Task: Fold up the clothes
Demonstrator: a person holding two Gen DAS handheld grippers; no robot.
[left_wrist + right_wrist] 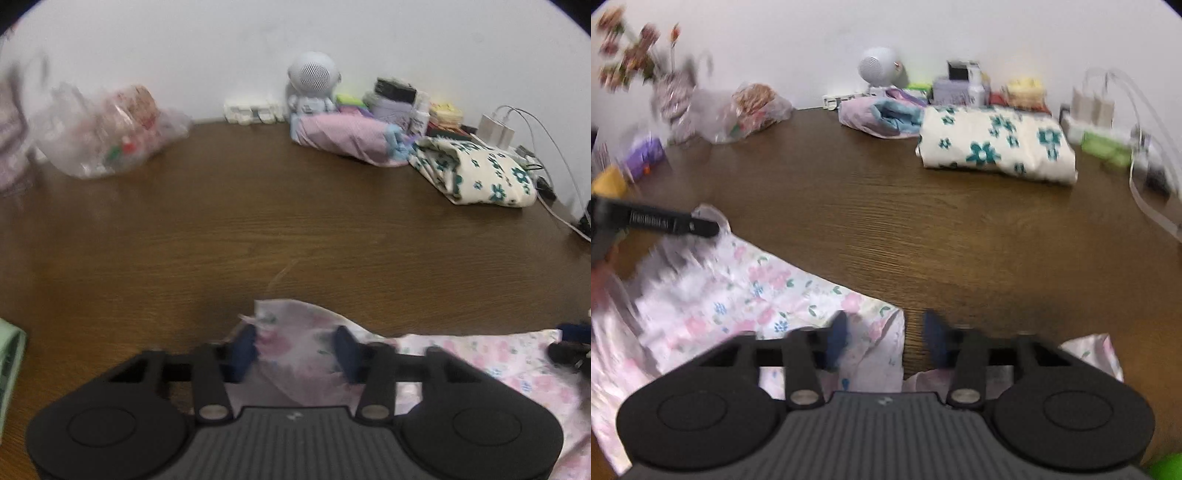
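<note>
left wrist view: the left claw is released, its two dark blue fingers standing well apart, and a peaked corner of the pale floral garment rises in the gap between them. the rest of that garment lies spread to the right along the near edge of the brown wooden worktop. at the far side, against the white wall, sit a crumpled plastic bag, a round white speaker, a pink rolled bundle and a folded cream cloth with teal flowers. right wrist view: the right claw is also released; its left finger lies over the garment's edge, while bare wood shows in most of the gap, so it grasps nothing. the floral garment stretches from there up and to the left, blurred, to where the left claw meets its far corner. seen side-on here, its opening cannot be judged. the cream flowered cloth lies folded across the worktop, well apart from both claws.
</note>
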